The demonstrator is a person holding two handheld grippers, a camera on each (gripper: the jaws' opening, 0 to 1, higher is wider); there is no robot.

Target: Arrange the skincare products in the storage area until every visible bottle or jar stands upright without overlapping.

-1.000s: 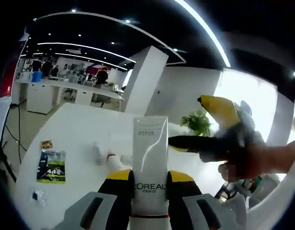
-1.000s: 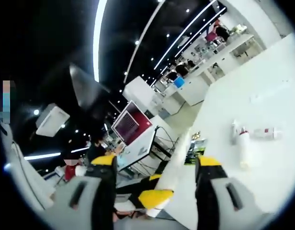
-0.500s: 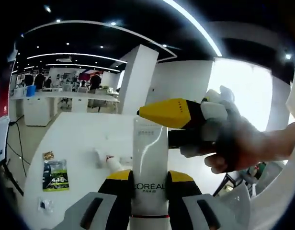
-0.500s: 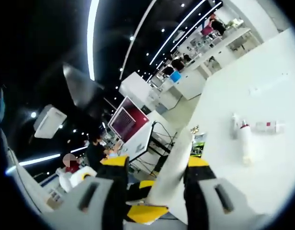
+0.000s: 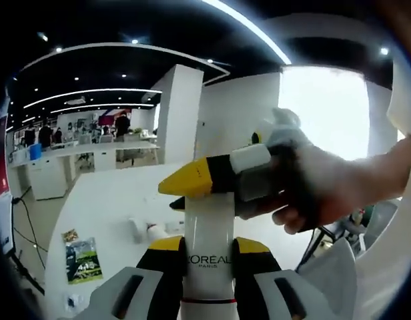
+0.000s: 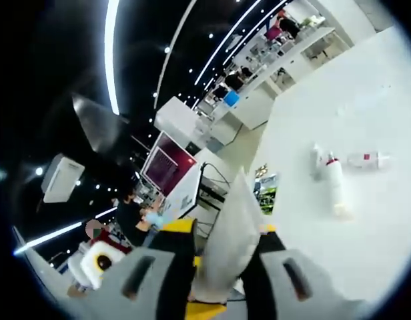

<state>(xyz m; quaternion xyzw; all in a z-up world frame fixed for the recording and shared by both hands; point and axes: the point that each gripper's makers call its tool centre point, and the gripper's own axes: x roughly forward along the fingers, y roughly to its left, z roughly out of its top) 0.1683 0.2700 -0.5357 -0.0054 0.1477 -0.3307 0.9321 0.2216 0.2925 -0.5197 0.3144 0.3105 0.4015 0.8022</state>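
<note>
Tube, white glossy plastic, L'OREAL print (image 5: 208, 250): pinched between the 2 jaws of the left gripper (image 5: 208, 257). Right gripper (image 5: 192, 190) crosses just above them, jaws closing on the tube's upper end.

Right gripper view: flat crimped tube end (image 6: 227, 230) pinched between its jaws; white table (image 6: 365, 100) beyond, with 3 toppled white bottles (image 6: 333, 183).

Step, judged: hand-to-hand transfer. Next: the left gripper lets go, then the tube gets stood upright.

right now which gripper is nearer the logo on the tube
Left. The left gripper clamps the tube right at the logo; the right gripper is at the tube's far end.
</note>
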